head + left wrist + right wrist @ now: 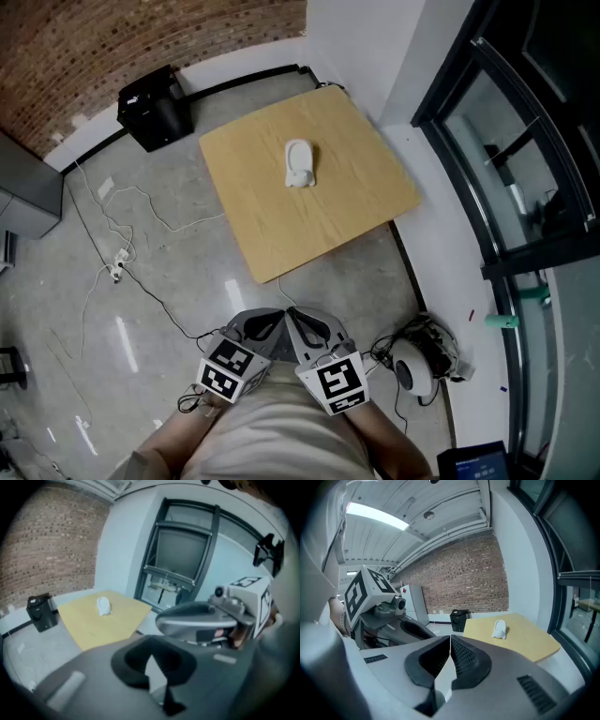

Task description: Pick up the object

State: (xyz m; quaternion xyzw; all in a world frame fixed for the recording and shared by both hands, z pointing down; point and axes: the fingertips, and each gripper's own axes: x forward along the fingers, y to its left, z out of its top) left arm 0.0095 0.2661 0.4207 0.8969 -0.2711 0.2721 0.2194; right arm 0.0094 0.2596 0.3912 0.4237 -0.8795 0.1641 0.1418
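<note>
Nothing is picked up yet: the white object [301, 163] lies near the table's [281, 234] middle, untouched. Left gripper [261, 328] and right gripper [309, 330] hang closed and empty, well short of its near edge.

We see a white object [300, 163] and a yellow, wood-grained table [281, 225]. The wall [112, 37] is red-brown brick, the box [155, 108] black, the floor [141, 272] shiny grey. The cubes [230, 368] show black-and-white squares.

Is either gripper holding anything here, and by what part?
Nothing is held: the left gripper and right gripper are shut on nothing, and the white object lies untouched on the table.
</note>
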